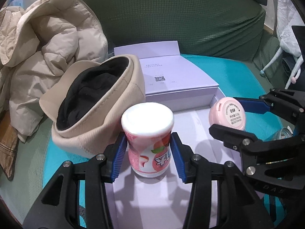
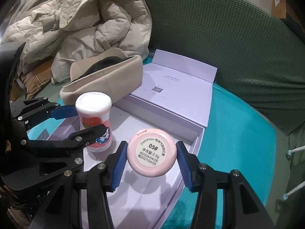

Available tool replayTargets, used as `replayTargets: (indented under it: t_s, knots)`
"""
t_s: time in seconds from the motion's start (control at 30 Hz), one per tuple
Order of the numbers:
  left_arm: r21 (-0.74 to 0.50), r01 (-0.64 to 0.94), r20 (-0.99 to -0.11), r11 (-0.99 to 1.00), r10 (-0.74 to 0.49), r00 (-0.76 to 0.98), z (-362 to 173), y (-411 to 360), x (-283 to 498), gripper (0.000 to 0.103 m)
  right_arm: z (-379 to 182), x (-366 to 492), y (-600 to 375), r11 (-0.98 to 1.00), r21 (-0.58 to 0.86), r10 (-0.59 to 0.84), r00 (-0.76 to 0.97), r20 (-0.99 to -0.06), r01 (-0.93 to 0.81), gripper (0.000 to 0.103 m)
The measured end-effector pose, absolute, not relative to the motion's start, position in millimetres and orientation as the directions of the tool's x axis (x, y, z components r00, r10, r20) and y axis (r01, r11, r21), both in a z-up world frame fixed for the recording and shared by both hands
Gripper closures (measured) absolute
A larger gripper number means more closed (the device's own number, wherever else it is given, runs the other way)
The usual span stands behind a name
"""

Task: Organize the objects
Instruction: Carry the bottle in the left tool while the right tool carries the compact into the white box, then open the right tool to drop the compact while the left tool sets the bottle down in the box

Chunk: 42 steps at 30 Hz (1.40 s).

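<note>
A pink-and-white bottle (image 1: 147, 143) with a white cap stands upright on the floor of an open white box (image 1: 192, 127). My left gripper (image 1: 148, 153) is shut on the bottle's waist, one blue pad on each side. From the right wrist view the same bottle (image 2: 93, 114) sits at the tray's left, with the left gripper (image 2: 80, 123) clamped around it. A round pink compact (image 2: 151, 152), label side facing the camera, is held on edge above the box tray (image 2: 152, 194) by my right gripper (image 2: 151, 159), which is shut on it. The compact (image 1: 226, 114) shows at the box's right side.
A beige hat with black lining (image 1: 91, 103) leans against the box's left side. The box lid (image 1: 171, 72) with a QR code lies open behind. A beige puffer jacket (image 1: 38, 38) is piled at the left. All rest on a teal cushion (image 1: 238, 76) before a green sofa back (image 1: 171, 15).
</note>
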State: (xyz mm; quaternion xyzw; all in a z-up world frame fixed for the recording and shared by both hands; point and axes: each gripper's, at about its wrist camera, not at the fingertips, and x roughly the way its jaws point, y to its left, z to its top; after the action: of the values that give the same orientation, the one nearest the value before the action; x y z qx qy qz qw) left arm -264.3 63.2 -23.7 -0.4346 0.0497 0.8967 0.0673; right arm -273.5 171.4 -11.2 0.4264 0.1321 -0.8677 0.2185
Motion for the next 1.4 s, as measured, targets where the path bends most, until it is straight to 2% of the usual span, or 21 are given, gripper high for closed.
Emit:
replayTargets:
  t_s: [0.33, 0.67, 1.0, 1.13, 1.23, 1.4]
  knots:
    - [0.059, -0.154, -0.81, -0.986, 0.043, -0.584, -44.6, 66.3, -273.8, 0.058, -27.6, -289.0, 167.7, -0.857, -0.054, -0.266, -0.529, -0.806, 0.513, 0.051]
    - [0.057, -0.128, -0.809, -0.99, 0.029, -0.587, -46.3, 59.6, -270.8, 0.058, -48.6, -301.8, 163.0, -0.849, -0.053, -0.227, -0.453, -0.862, 0.526, 0.051]
    - [0.045, -0.114, -0.812, -0.992, 0.03, -0.583, -47.6, 56.4, -268.8, 0.058, -58.0, -303.7, 156.4, -0.846, -0.054, -0.21, -0.426, -0.88, 0.53, 0.051]
    - [0.04, -0.108, -0.819, -0.993, 0.029, -0.573, -47.7, 54.2, -269.4, 0.055, -60.3, -304.4, 154.2, -0.845, -0.062, -0.2, -0.422, -0.884, 0.531, 0.051]
    - [0.066, -0.091, -0.824, -0.994, -0.003, -0.567, -46.8, 54.0, -268.8, 0.05, -59.8, -304.6, 154.7, -0.848, -0.079, -0.186, -0.433, -0.882, 0.525, 0.045]
    - [0.065, -0.087, -0.819, -0.994, -0.004, -0.574, -41.2, 54.3, -265.6, 0.05, -51.5, -301.6, 158.0, -0.858, -0.088, -0.177, -0.452, -0.874, 0.506, 0.042]
